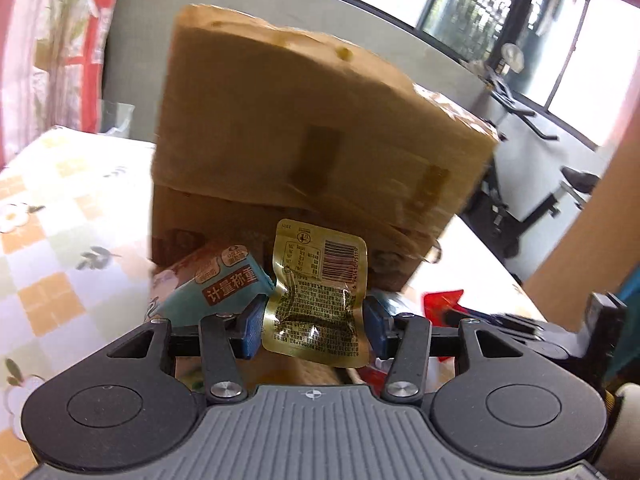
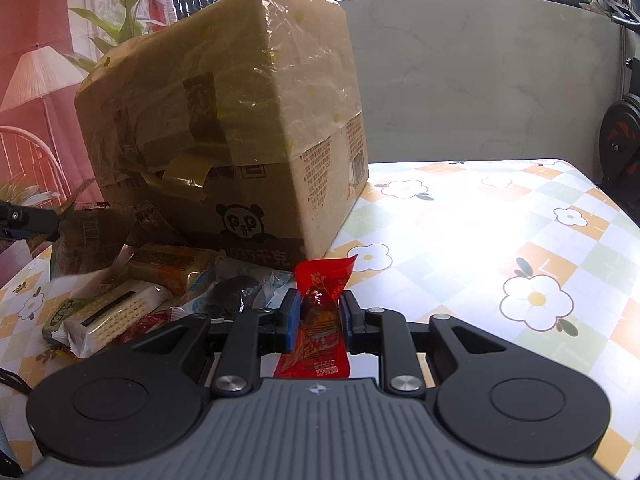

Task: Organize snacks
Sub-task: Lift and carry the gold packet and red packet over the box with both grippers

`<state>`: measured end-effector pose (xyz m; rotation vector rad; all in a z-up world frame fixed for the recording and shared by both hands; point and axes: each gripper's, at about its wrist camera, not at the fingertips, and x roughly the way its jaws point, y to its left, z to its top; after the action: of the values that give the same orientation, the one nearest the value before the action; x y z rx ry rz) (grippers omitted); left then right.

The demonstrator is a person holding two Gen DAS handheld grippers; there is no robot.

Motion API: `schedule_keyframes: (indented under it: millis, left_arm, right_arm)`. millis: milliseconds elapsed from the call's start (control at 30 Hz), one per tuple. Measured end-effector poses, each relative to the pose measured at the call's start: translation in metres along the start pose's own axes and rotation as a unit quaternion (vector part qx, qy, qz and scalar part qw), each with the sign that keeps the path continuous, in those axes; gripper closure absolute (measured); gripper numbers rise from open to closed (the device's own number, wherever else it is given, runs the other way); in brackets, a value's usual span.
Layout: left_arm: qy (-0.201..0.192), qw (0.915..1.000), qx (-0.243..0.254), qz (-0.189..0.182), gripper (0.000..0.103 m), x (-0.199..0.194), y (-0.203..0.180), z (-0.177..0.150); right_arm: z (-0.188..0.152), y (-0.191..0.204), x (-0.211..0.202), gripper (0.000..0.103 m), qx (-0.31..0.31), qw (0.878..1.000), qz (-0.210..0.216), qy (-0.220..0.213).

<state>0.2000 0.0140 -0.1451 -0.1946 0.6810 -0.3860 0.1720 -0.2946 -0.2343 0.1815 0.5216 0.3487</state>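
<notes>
A big taped cardboard box (image 2: 224,120) stands on my flower-patterned tablecloth (image 2: 500,240), filling the view ahead of both hands. At its foot lies a loose heap of snacks (image 2: 168,288), a white cracker pack (image 2: 114,316) nearest me. My left gripper (image 1: 314,322) is clamped on a gold foil sachet (image 1: 318,292), held up just beside a teal packet (image 1: 216,288). My right gripper (image 2: 319,316) is pinched tight on a red snack packet (image 2: 320,320) in front of the box's corner.
</notes>
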Motion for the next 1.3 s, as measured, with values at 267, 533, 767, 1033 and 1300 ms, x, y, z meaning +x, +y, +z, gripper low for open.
schedule_keyframes:
  millis: [267, 533, 767, 1033, 1300]
  left_arm:
    - [-0.031, 0.9979, 0.055, 0.017, 0.05, -0.004, -0.017, 0.006]
    - [-0.059, 0.9965, 0.047, 0.035, 0.05, -0.009, -0.012, 0.017]
    - [-0.059, 0.9963, 0.047, 0.042, 0.05, -0.012, -0.011, 0.016]
    - [-0.071, 0.9951, 0.051, 0.046, 0.05, -0.022, -0.011, 0.019]
    - [-0.103, 0.9928, 0.05, 0.037, 0.05, -0.035, -0.012, 0.029]
  right_arm:
    - [-0.001, -0.001, -0.001, 0.08, 0.003, 1.0, 0.004, -0.001]
    - [-0.001, -0.002, -0.001, 0.08, 0.006, 1.0, 0.006, -0.001]
    - [-0.001, -0.002, -0.002, 0.08, 0.006, 1.0, 0.006, -0.001]
    - [0.002, 0.004, -0.017, 0.083, 0.006, 1.0, -0.006, -0.016]
    - [0.031, 0.001, -0.063, 0.084, 0.031, 0.996, -0.004, -0.082]
